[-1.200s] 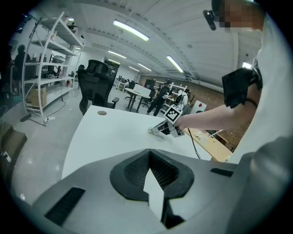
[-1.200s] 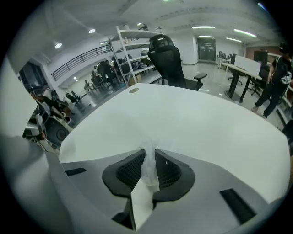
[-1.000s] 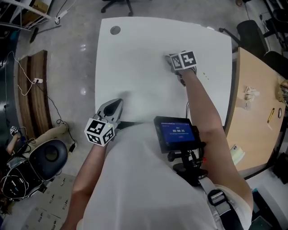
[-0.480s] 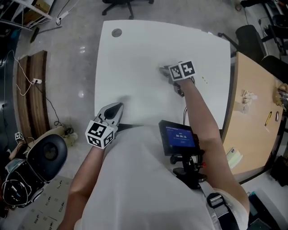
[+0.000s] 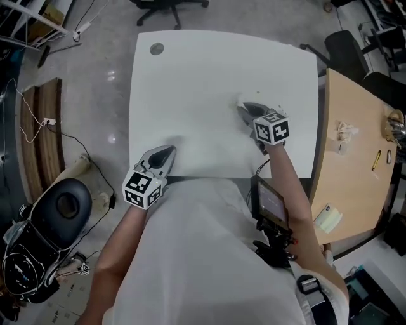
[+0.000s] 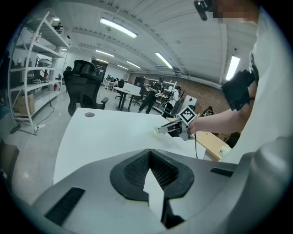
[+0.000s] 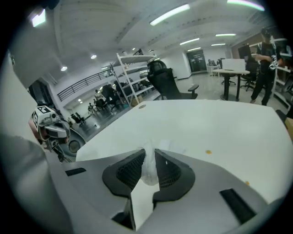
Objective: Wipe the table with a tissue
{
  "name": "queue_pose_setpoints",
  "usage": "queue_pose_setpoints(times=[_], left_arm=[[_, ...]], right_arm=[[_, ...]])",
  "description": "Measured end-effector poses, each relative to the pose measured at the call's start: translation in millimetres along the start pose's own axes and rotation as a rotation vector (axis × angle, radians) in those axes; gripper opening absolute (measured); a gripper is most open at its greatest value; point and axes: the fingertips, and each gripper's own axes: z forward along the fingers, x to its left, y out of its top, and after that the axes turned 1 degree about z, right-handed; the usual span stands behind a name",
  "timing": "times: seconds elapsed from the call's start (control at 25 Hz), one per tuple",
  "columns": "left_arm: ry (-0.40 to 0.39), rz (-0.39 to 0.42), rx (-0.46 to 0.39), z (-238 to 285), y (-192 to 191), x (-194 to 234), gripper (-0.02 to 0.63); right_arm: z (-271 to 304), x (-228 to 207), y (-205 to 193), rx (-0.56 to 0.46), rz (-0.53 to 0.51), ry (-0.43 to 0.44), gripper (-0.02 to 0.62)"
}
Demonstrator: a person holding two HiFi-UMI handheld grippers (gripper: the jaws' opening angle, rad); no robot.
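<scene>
My right gripper (image 5: 245, 109) is over the right half of the white table (image 5: 190, 82), shut on a crumpled white tissue (image 5: 242, 101) that sticks out past its tips. In the right gripper view the tissue (image 7: 149, 168) is squeezed between the two black pads (image 7: 170, 172). My left gripper (image 5: 166, 152) rests at the table's near edge, jaws together and nothing in them. The left gripper view looks across the table at the right gripper (image 6: 167, 129). Two small orange specks (image 7: 208, 152) lie on the table ahead of the tissue.
A round cable hole (image 5: 156, 48) sits in the table's far left corner. A wooden desk (image 5: 355, 159) with small items adjoins on the right. An office chair (image 5: 171, 6) stands beyond the far edge, and a black seat (image 5: 63, 209) and cables lie on the floor at the left.
My right gripper has drawn back across the table toward me with the tissue still in it. The left gripper has stayed at the near edge.
</scene>
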Motion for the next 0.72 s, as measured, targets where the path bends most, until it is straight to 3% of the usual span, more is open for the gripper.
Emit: queue_pose_setpoints(times=[0.28,0.56,0.72], left_arm=[[-0.057,0.043,0.018,13.9,9.4,-3.8,0.006],[-0.067,0.066,0.033,29.1,16.1,-25.2,0.006],[-0.074,0.073,0.044,36.6,21.5,-28.2,0.006]], right_arm=[[-23.4,-53.1,-19.8,-0.020,0.085,-0.193,0.064],[-35.3,-99.1,-10.3,-0.026,0.002,-0.335,0.064],[-27.7,-123.7,-8.9,0.028,-0.029,-0.425,0.064]])
